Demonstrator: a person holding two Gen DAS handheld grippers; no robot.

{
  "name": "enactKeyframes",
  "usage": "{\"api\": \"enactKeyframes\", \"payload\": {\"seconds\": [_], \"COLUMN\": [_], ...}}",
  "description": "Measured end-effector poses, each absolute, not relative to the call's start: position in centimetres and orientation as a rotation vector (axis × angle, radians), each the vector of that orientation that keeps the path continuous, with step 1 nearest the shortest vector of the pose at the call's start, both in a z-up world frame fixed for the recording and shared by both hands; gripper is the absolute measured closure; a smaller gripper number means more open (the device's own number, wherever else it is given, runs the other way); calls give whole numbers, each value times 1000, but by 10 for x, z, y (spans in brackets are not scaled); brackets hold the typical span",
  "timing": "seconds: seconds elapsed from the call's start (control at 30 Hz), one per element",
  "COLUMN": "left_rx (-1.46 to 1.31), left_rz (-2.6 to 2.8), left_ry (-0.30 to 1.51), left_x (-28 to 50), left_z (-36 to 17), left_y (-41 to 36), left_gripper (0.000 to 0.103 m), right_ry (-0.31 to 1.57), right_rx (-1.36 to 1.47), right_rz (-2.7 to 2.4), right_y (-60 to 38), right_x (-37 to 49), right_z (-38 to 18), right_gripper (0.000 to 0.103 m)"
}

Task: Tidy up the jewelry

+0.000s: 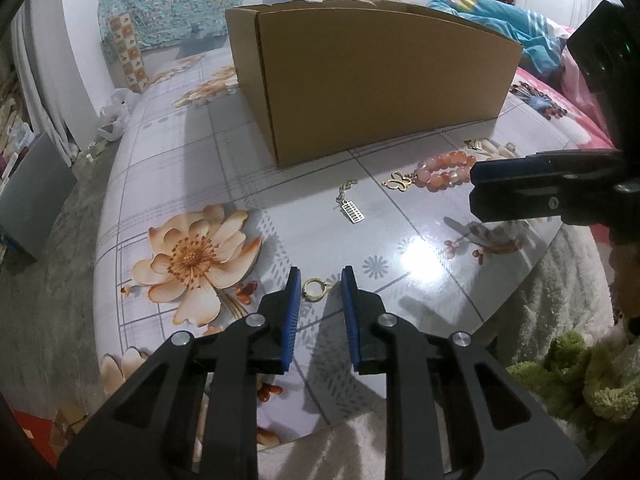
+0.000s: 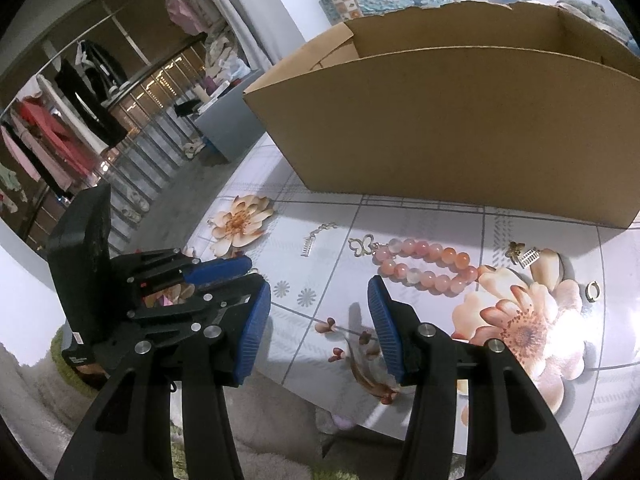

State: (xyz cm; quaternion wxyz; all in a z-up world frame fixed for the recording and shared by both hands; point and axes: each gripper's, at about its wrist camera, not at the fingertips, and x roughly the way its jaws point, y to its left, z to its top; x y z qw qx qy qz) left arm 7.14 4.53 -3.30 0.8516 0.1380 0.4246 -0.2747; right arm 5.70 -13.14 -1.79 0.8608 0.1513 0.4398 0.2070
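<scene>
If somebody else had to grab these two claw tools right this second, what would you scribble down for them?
Left gripper: jaws open, straddling a small gold ring on the flowered table; the pads are not pressing on it.
Right gripper: jaws open, empty, above the table's near edge.
Still lying on the table: pink bead bracelet with a butterfly charm, silver chain with a tag, a small gold and silver piece, and another ring.
Cardboard box stands behind them; its inside is not visible.
Done: nothing that shows. Left: grip the ring, then the other pieces, probably into the box.
</scene>
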Motion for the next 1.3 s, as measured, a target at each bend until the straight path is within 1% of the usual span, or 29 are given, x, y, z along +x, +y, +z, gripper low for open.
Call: {"api": "enactKeyframes", "payload": {"seconds": [0.03, 0.1, 0.33, 0.73, 0.8, 0.93, 1.03, 1.13, 1.2, 1.27, 1.3], "left_rx": [294, 300, 337, 244, 222, 191, 170, 157, 148, 143, 140], "left_rz": [-578, -580, -580, -551, -538, -525, -527, -530, -531, -532, -532], "left_ry": [892, 886, 860, 820, 809, 788, 784, 782, 782, 783, 784], "left_x": [71, 70, 66, 77, 81, 87, 90, 93, 95, 96, 97], "left_z": [-33, -33, -34, -19, -15, -11, -11, -12, -13, -14, -15], "left_y": [45, 43, 40, 57, 63, 70, 73, 74, 75, 76, 77], "left_gripper": [85, 92, 92, 92, 92, 93, 92, 92, 92, 92, 92], "right_ry": [923, 923, 921, 894, 886, 871, 862, 875, 895, 898, 900], "right_rx": [317, 317, 313, 245, 219, 147, 73, 14, -34, -65, -81], "right_rz": [433, 433, 429, 446, 451, 445, 417, 395, 370, 346, 340], "right_y": [-131, -131, -131, -117, -108, -88, -74, -63, -56, -54, -53], "right_x": [57, 56, 57, 69, 75, 87, 94, 101, 104, 105, 105], "right_z": [-18, -18, -18, -11, -12, -15, -17, -23, -30, -34, -34], "right_gripper": [53, 53, 53, 53, 57, 62, 67, 73, 84, 89, 96]}}
